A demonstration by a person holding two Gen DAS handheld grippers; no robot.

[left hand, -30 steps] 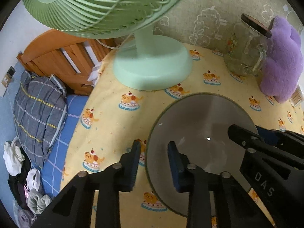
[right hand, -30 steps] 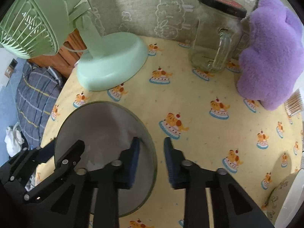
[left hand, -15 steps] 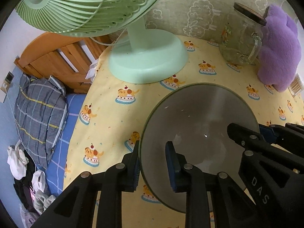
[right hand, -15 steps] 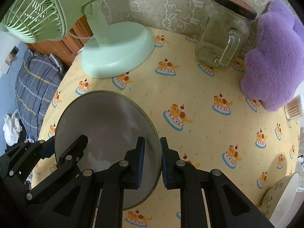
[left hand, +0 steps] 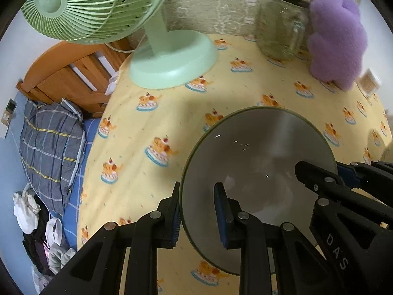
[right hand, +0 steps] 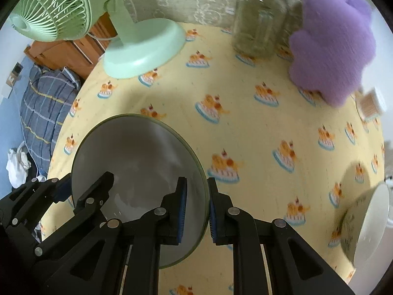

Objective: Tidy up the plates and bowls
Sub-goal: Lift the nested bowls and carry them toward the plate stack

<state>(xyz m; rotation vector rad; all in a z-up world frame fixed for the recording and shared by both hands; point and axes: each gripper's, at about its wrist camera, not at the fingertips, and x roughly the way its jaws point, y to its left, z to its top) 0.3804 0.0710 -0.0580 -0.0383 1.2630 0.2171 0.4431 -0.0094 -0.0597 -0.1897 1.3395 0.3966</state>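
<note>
Left fingers [left hand: 197, 211]: clamped on the left rim of the grey plate [left hand: 260, 162], one blue pad outside the edge, one inside on the plate's face.
Right fingers [right hand: 197, 211]: clamped on the opposite, right rim of the same plate, the edge pinched between the two blue pads.
Left gripper in the right wrist view [right hand: 61, 191]: it shows at the plate's far left edge.
Right gripper in the left wrist view [left hand: 341, 174]: it shows at the plate's right edge.
Plate: round, shallow, grey with a thin green edge, held by both grippers over the worktop [right hand: 245, 132]; whether it touches the cloth, cannot tell.
Worktop: covered with a yellow cloth printed with little cakes.
Second dish [right hand: 368, 223]: a pale bowl with a patterned outside, at the right edge of the worktop, well apart from the plate.
Fan [left hand: 157, 56]: mint green, standing at the back left.
Glass jar [left hand: 280, 27]: with a handle and a dark lid, at the back.
Plush toy [left hand: 336, 34]: purple, just beside the jar on its right.
Bed [left hand: 51, 142]: beyond the left edge of the worktop, with a checked grey quilt.
</note>
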